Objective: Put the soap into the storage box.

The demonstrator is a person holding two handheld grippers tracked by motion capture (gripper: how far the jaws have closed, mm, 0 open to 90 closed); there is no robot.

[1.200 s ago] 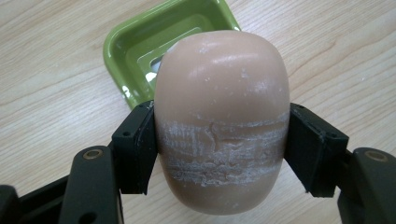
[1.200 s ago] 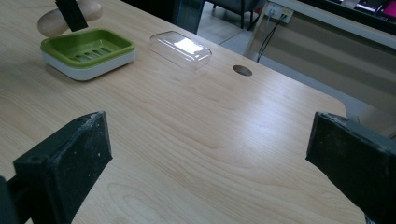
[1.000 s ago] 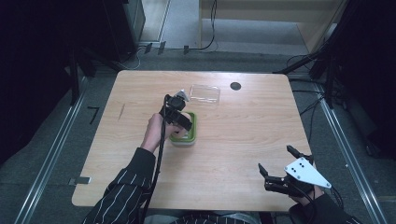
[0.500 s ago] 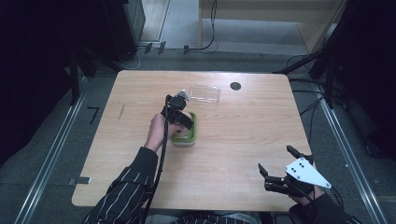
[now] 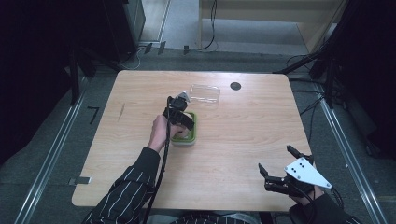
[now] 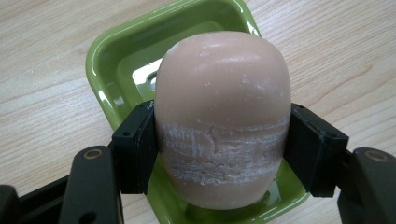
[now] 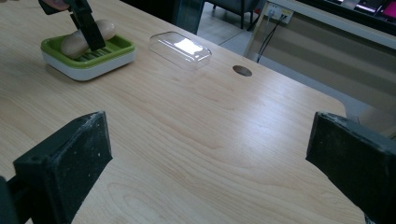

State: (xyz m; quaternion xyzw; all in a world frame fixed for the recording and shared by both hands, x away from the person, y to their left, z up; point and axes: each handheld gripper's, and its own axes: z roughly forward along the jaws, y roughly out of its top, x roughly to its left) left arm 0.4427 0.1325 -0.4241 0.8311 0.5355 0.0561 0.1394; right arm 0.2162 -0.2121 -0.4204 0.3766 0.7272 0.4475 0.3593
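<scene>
Right gripper (image 5: 279,171) idles at table (image 5: 243,140) near edge, about 5 o'clock, jaws spread wide, nothing between them. Left gripper (image 5: 180,116) is just left of centre, pinching the soap bar (image 6: 222,116) across its short sides; the bar's long axis runs straight away from the jaws, along the green soap dish (image 5: 190,135). Bar sits in or barely above the dish, can't tell contact. Clear lid (image 5: 206,93) lies at 1 o'clock from the dish, close beside it, nearer the left hand (image 5: 159,133).

Place: lab or recording studio
Evidence: wooden table (image 5: 243,140) ringed by metal floor rails (image 5: 51,154); cables (image 5: 205,44) across grey floor; dark stands (image 5: 327,70) around; wall sockets (image 7: 280,13)
</scene>
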